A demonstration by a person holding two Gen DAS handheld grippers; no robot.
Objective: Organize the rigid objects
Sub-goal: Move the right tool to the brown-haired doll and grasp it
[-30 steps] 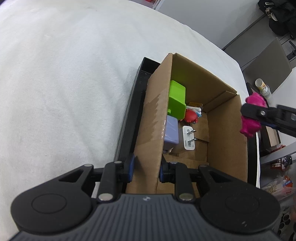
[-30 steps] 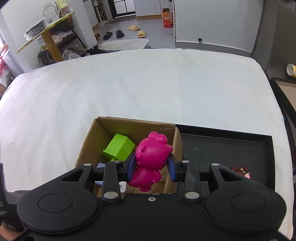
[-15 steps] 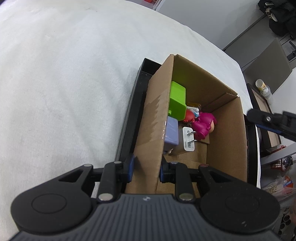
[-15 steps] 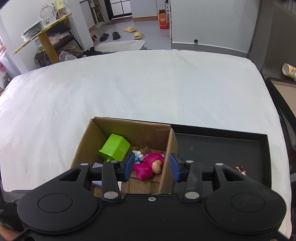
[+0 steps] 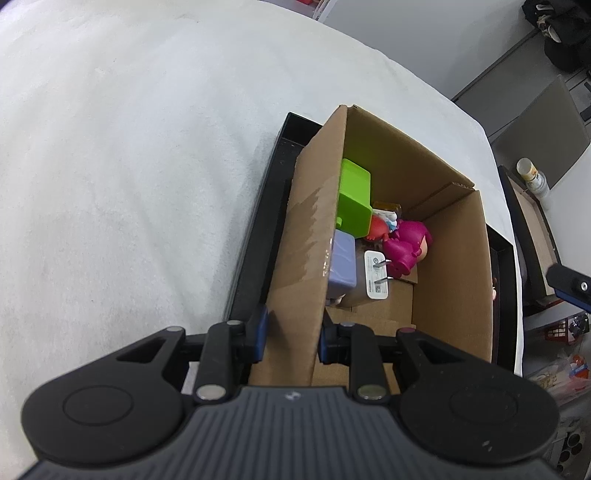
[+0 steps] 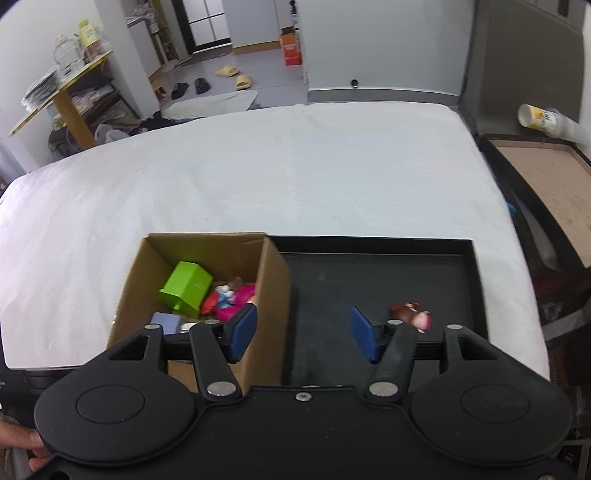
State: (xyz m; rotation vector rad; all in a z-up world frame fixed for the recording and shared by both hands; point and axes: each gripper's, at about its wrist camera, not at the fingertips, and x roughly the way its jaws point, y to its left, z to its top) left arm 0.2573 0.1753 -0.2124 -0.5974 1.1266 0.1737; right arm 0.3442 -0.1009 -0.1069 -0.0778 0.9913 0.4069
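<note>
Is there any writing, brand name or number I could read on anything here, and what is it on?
Nothing here can be read as words.
White charger in the cardboard box: small printed marks, too small to read.
Orange carton on the far floor: print blurred.
Paper cup on its side: yellow pattern, no legible text.
Yellow-labelled jar on the shelf: label blurred.

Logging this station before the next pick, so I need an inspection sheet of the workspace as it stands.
Surface: white cloth with a black tray.
Job's things: cardboard box holds green block, pink toy, white plug; small figurine on tray.
Clutter: nothing seen.
Grippers: left claw clamps box wall; right claw open, empty.
Cables: nothing seen.
Surroundings: slippers, shelf, cup.
</note>
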